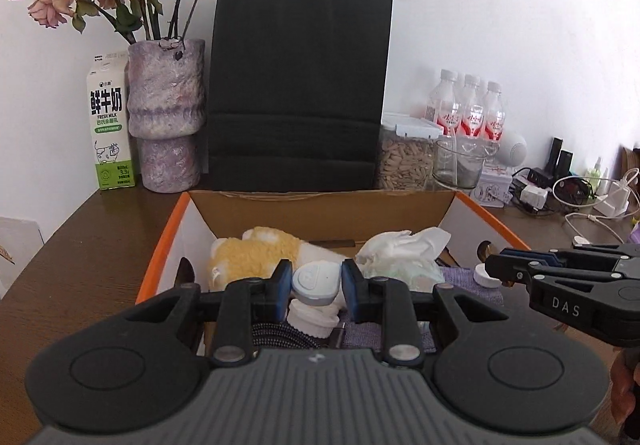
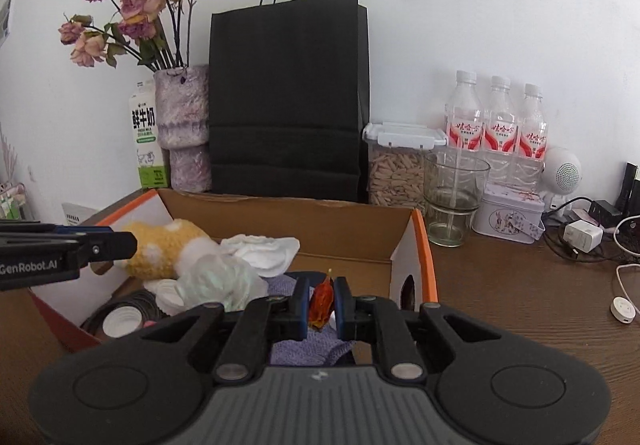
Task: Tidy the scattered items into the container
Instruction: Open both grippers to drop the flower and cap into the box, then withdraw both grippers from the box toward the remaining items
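Observation:
An orange-edged cardboard box (image 1: 448, 211) (image 2: 424, 241) sits on the brown table. Inside lie a yellow plush toy (image 1: 252, 251) (image 2: 160, 249), crumpled white tissues (image 1: 400, 245) (image 2: 260, 249), a purple cloth (image 1: 460, 277) (image 2: 304, 349), white caps and a dark cable. My left gripper (image 1: 316, 285) is shut on a small pale blue-and-white device (image 1: 316, 283), held over the box. My right gripper (image 2: 322, 303) is shut on a small orange-red dried flower (image 2: 321, 301), held over the box's right part. Each gripper shows at the edge of the other's view.
Behind the box stand a black paper bag (image 1: 298, 85), a vase of dried roses (image 1: 166, 113), a milk carton (image 1: 108, 125), a seed jar (image 2: 400, 165), a glass (image 2: 454, 197), three water bottles (image 2: 496, 121), a tin (image 2: 510, 217). Chargers and cables (image 2: 584, 237) lie right.

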